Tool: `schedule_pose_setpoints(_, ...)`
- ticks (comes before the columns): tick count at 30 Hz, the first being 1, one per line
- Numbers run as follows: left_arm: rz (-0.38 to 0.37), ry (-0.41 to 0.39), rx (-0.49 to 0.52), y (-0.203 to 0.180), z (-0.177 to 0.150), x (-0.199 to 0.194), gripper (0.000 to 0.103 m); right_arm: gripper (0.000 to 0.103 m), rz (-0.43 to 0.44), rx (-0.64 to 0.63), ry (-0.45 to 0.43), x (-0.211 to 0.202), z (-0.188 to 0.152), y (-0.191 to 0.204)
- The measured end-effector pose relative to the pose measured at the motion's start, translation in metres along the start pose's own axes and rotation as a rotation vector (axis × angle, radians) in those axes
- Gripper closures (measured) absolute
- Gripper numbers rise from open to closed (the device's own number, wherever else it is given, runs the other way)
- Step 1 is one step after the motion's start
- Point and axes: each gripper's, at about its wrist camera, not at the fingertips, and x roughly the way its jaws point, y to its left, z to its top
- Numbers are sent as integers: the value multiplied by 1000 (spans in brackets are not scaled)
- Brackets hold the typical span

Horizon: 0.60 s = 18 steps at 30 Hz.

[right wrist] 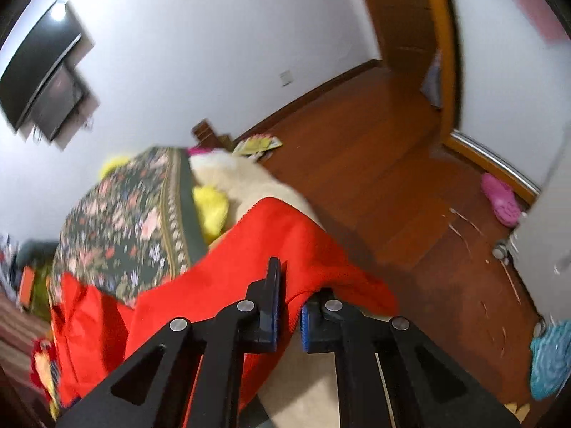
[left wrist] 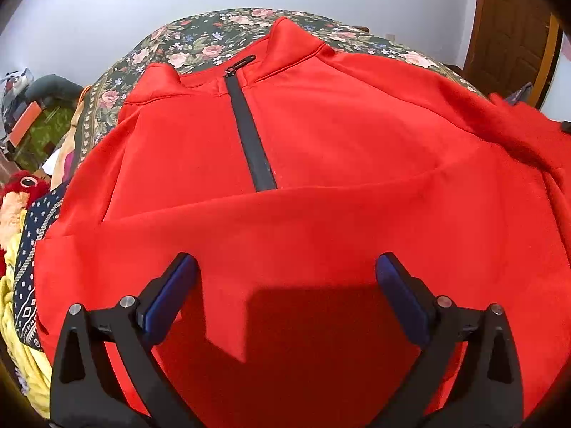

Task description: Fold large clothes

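A bed spread with a dark floral coverlet [left wrist: 200, 44] is shown in a white-walled room with a wooden floor [right wrist: 374, 149]. Nearest in the left wrist view, the left gripper [left wrist: 285, 278] is held just above the red jacket [left wrist: 321, 149], its blue-padded jaws wide apart with nothing between them. The jacket is laid front-up across the coverlet, a lower portion folded over its black zipper [left wrist: 251, 132], the collar farthest away. In the blurred right wrist view, the right gripper [right wrist: 289, 303] is seen with its jaws drawn together, apparently clamped on a fold of the jacket's red cloth at the bed's edge. A pink slipper [right wrist: 499, 199] lies beyond, near a wooden door [right wrist: 399, 14].
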Motion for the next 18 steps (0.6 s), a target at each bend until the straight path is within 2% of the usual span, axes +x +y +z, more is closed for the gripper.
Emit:
schedule_pose_setpoints(3,6,18,-16,0,1,0,1,98,-1,-46,-22,-25,-1,9)
schedule_pose_setpoints(7,-47,84,-56,8,-3,-5,2,97,82,-153,-69,-75,-1,48)
schedule_pose_setpoints(10,-97,105,-84,16,-11,-18,12,97,158,-248,-100,-112,0,89)
schedule_pose_setpoints(12,-113,91,-103,25,-15,-33,12,97,197,-303,-111,-131,-2,117)
schedule_pose_setpoints(14,-98,61,-119,35,-18,-52,12,97,235,-355,-120,-149,-9,146)
schedule_pose_setpoints(18,-89,-8,-117,59,-22,-93,12,97,349,-420,-86,-174,-30,206)
